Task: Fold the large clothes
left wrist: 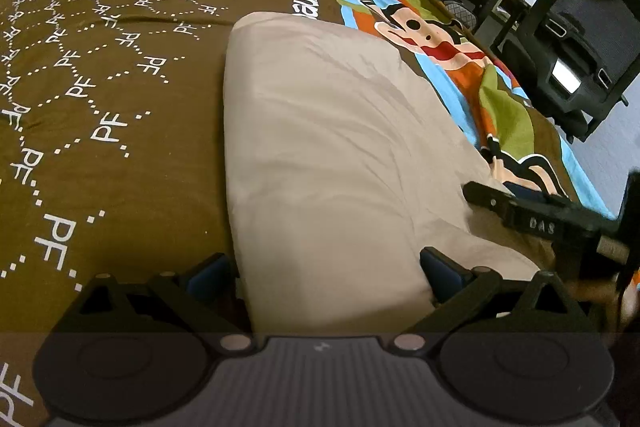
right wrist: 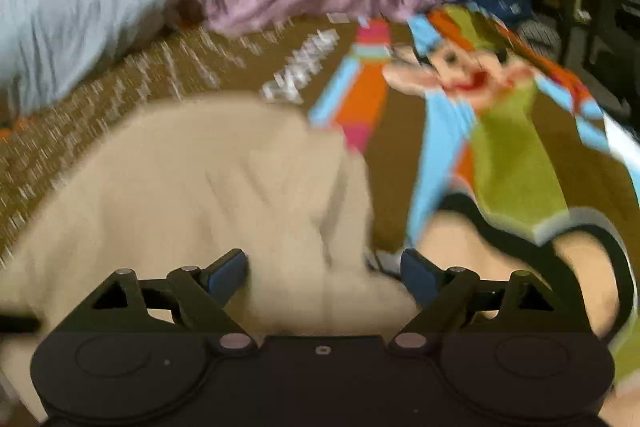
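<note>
Brown bedspread (left wrist: 100, 155), soft, printed with dotted white hexagons and letters. Centre: folded beige garment (left wrist: 328, 163), smooth matte cloth in a rounded rectangle, lying flat on the spread. Left gripper (left wrist: 324, 271) spread wide over its near edge, clamping nothing. Right gripper (right wrist: 324, 273), blurred, likewise apart. Far right: cartoon monkey print (left wrist: 424, 31), black mesh chair (left wrist: 572, 39).
</note>
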The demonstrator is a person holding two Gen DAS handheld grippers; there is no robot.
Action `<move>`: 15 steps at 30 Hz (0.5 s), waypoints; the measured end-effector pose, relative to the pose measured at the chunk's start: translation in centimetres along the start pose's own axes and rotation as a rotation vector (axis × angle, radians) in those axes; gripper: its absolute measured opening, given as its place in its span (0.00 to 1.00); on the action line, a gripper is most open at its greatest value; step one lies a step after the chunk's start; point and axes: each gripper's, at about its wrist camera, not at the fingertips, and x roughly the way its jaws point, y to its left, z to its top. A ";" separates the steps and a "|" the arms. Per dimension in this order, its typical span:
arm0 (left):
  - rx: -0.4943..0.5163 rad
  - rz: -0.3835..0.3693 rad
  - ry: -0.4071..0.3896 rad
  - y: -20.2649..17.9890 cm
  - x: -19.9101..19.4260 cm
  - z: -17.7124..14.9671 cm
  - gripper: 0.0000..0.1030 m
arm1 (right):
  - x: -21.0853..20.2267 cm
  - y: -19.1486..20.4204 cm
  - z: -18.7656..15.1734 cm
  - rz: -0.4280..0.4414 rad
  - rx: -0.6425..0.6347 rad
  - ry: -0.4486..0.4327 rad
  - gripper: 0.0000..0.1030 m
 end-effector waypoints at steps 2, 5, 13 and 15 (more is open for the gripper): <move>0.010 0.017 -0.005 -0.3 -0.1 0.0 0.99 | -0.2 -0.6 -1.4 0.026 0.026 -0.050 0.85; 0.026 0.038 -0.008 -0.8 -0.2 0.1 0.99 | -0.2 -0.7 -1.4 0.036 0.031 -0.051 0.85; 0.034 0.058 -0.009 -0.9 -0.5 0.0 0.99 | -1.3 -2.9 3.1 0.173 0.150 -0.112 0.99; 0.018 0.060 -0.006 -0.9 -0.6 0.1 0.99 | -0.3 -3.5 4.5 0.235 0.183 -0.080 0.99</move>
